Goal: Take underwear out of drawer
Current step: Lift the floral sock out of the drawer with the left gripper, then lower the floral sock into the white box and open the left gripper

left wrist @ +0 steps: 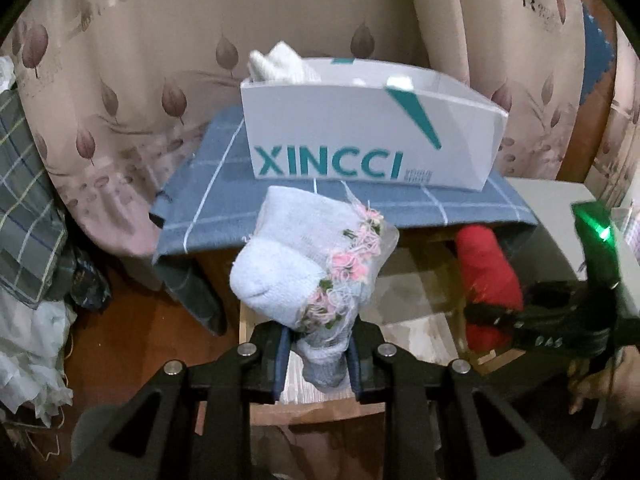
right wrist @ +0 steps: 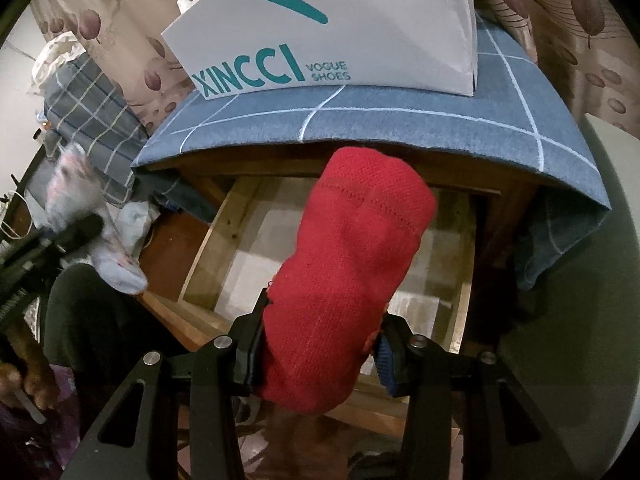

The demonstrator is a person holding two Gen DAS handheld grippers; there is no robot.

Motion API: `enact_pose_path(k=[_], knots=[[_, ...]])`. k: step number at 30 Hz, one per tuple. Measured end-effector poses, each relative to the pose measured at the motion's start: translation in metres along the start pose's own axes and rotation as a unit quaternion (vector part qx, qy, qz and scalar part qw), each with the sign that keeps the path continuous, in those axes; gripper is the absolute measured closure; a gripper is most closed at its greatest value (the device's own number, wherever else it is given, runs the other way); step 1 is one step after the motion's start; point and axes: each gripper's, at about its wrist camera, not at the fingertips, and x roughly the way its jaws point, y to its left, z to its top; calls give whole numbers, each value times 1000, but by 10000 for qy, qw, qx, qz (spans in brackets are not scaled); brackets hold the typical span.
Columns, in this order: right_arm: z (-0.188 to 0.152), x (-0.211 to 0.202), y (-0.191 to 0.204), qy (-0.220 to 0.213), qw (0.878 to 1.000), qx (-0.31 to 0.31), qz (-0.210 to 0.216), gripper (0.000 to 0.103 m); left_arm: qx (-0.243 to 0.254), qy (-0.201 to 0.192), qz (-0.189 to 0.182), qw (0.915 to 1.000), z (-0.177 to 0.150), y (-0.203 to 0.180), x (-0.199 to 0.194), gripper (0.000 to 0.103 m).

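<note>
My left gripper (left wrist: pixel 318 354) is shut on a rolled pale-blue garment with pink floral lace (left wrist: pixel 304 256), held up above the open wooden drawer (left wrist: pixel 332 400). My right gripper (right wrist: pixel 320 354) is shut on a red knitted roll (right wrist: pixel 352 260), which hangs over the same drawer (right wrist: pixel 240 216). In the left wrist view the red roll (left wrist: pixel 486 272) and the right gripper (left wrist: pixel 532 320) appear at the right. The right wrist view shows the left gripper (right wrist: pixel 76 228) with the pale roll (right wrist: pixel 76 184), blurred, at the left. The drawer's pale lined floor looks bare where it shows.
A white XINCCI shoe box (left wrist: pixel 360 136) holding white cloth (left wrist: pixel 276 64) stands on the blue checked cloth (left wrist: pixel 224 192) covering the cabinet top. Leaf-patterned curtains (left wrist: pixel 120 80) hang behind. Plaid bedding (left wrist: pixel 24 200) and bags crowd the left. A hand (right wrist: pixel 24 384) shows low left.
</note>
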Motion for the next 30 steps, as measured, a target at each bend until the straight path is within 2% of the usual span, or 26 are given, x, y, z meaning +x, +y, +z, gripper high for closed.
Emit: enact_pose_path(k=[13, 22, 30], knots=[[-3, 2, 4, 12, 9999, -101, -28, 61, 166, -394, 96, 9990, 34, -11, -26, 79], [-4, 1, 4, 16, 10000, -92, 6, 61, 348, -912, 255, 9949, 100, -23, -35, 79], [-4, 1, 3, 37, 9999, -84, 41, 61, 429, -1107, 414, 9921, 178, -27, -14, 79]])
